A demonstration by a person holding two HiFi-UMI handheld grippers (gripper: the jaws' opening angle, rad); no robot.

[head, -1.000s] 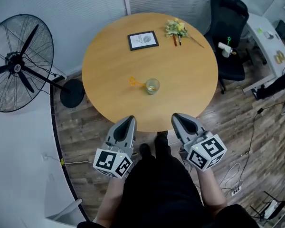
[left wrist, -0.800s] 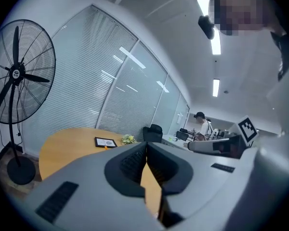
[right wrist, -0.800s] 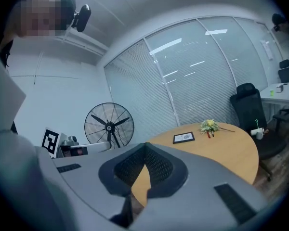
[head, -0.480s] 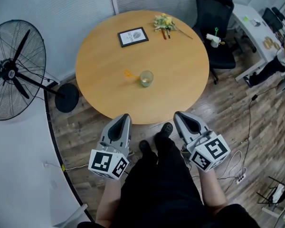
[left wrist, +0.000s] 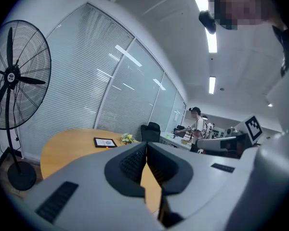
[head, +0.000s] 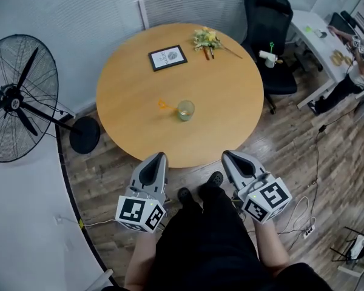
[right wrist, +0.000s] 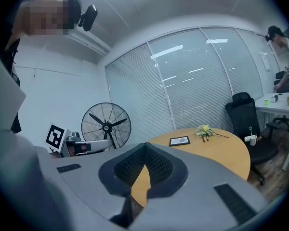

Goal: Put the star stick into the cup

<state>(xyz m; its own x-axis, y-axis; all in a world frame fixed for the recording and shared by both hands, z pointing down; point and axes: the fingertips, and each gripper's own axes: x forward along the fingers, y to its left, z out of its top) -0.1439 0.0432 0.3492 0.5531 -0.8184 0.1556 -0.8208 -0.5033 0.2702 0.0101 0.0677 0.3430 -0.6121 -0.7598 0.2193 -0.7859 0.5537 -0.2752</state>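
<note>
A small clear cup [head: 185,110] stands near the middle of the round wooden table [head: 230,102]. An orange star stick [head: 164,105] lies flat on the tabletop just left of the cup. My left gripper [head: 158,157] and right gripper [head: 229,155] hang side by side below the table's near edge, well short of both objects. In both gripper views the jaws are shut tip to tip with nothing between them. The cup and stick are hidden behind the jaws in those views.
A framed picture [head: 167,57] and a bunch of flowers [head: 206,38] lie at the table's far side. A standing fan [head: 15,99] is to the left, a black office chair [head: 273,41] at the back right, a white desk [head: 327,41] beyond it.
The head view has shifted slightly, so the table sits a little lower in the frame. Both grippers stay shut in about the same place below the table edge.
</note>
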